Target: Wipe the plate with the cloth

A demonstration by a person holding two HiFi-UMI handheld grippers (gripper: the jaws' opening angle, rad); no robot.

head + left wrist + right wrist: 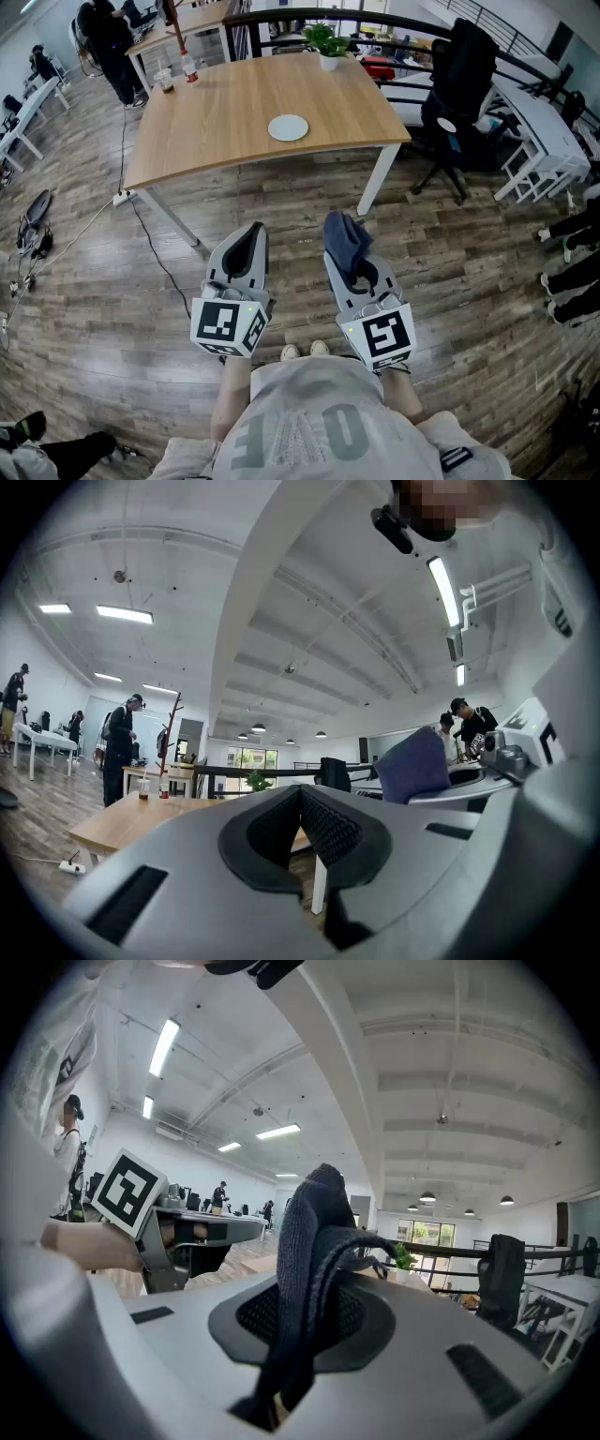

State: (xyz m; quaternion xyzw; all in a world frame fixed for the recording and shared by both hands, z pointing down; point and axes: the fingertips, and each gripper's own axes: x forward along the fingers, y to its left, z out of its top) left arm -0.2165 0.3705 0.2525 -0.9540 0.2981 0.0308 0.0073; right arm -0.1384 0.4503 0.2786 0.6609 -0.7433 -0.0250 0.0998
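Note:
A white plate lies near the middle of the wooden table, well ahead of both grippers. My right gripper is shut on a dark blue cloth, which sticks up between its jaws; the cloth fills the middle of the right gripper view. My left gripper is shut with nothing in it, its ribbed pads meeting. Both grippers are held level over the wooden floor, short of the table's near edge. In the left gripper view the cloth shows at the right.
A potted plant stands at the table's far edge, and cups and a bottle at its far left corner. A black office chair is to the right of the table. A cable and power strip lie on the floor at the left.

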